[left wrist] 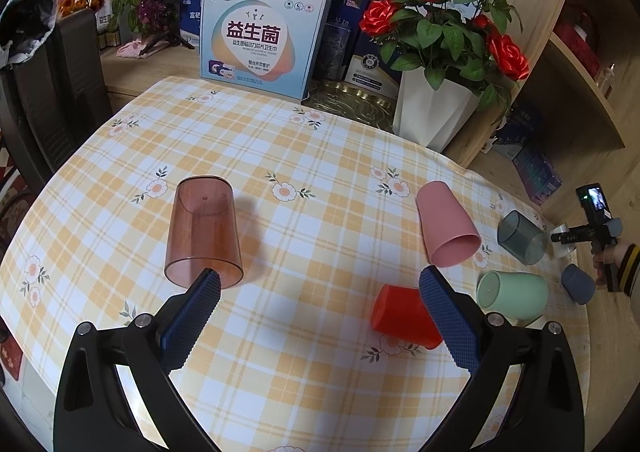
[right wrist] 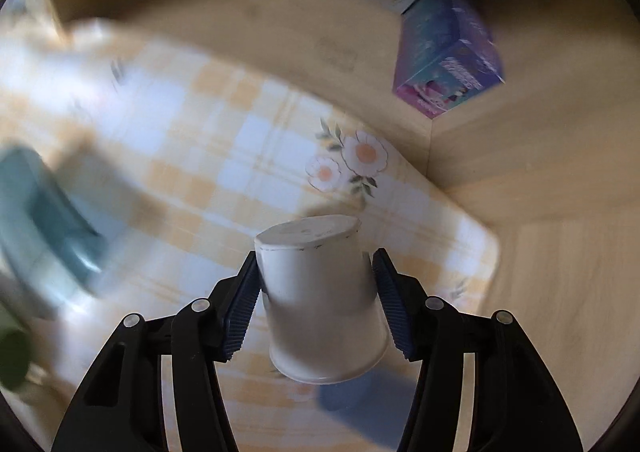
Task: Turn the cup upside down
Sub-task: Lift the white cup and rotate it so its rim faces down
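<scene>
My right gripper (right wrist: 316, 284) is shut on a white cup (right wrist: 320, 300), held above the checked tablecloth (right wrist: 240, 156) with its base away from the camera and its mouth towards it; the background is motion-blurred. In the left wrist view the right gripper (left wrist: 560, 240) and the white cup (left wrist: 562, 242) show small at the far right. My left gripper (left wrist: 320, 284) is open and empty above the tablecloth (left wrist: 280, 140). A clear brown cup (left wrist: 204, 232), a pink cup (left wrist: 444, 224) and a red cup (left wrist: 404, 316) stand upside down. A mint cup (left wrist: 512, 292) lies on its side.
A grey clear cup (left wrist: 522, 238) and a blue cup (left wrist: 578, 284) sit near the right edge; the grey one (right wrist: 44, 220) and the blue one (right wrist: 352, 396) also show blurred in the right wrist view. A white pot of red roses (left wrist: 432, 116) and boxes (left wrist: 260, 44) stand behind. A purple box (right wrist: 448, 64) lies on the shelf.
</scene>
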The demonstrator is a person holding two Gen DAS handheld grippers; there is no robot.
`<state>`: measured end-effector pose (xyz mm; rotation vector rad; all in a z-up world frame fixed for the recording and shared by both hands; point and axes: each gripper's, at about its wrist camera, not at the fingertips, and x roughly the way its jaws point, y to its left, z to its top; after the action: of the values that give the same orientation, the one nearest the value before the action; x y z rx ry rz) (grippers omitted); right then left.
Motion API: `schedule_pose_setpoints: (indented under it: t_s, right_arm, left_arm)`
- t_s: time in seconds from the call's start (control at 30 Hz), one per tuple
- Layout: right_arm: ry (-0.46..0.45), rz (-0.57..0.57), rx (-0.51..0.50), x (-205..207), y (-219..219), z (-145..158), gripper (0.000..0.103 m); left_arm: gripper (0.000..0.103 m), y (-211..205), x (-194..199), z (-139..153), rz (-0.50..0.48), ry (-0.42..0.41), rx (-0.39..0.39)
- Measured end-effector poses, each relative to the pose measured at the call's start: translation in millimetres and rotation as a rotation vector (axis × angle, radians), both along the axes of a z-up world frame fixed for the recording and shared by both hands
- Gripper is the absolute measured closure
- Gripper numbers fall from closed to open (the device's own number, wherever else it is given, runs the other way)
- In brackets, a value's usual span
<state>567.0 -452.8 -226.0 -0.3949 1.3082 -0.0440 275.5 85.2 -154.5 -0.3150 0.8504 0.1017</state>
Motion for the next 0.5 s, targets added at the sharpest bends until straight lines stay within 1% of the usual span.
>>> schedule_pose_setpoints:
  t_s: [0.07,0.13,0.17,0.27,0.3,0.37,0.5]
  right_arm:
    - [-0.027,-0.062,0.085,-14,-3,9,0.048]
    - [-0.052,-0.116,0.149,-27,-4,16,0.048]
    - [-0.065,-0.145,0.205,-36,-4,20,0.048]
    - [-0.098,-0.179,0.278,-62,1,32,0.048]
    - [-0.108,-0.186,0.283,-70,1,34,0.048]
    - [-0.1,-0.205,0.284,-88,3,37,0.048]
    - [-0.1,-0.235,0.258,-134,2,39,0.048]
  left_arm:
    - [0.006,-2,-5,3,-0.008,-0.01,-0.004]
    - [0.006,-3,-10,5,-0.014,-0.018,-0.006]
    - [0.006,-3,-13,7,-0.018,-0.022,-0.01]
    - [0.006,-3,-23,10,-0.024,-0.034,-0.015]
    - [0.006,-2,-28,11,-0.026,-0.037,-0.017]
    - [0.006,-1,-34,11,-0.028,-0.036,-0.022]
    - [0.006,1,-49,9,-0.03,-0.035,-0.017]
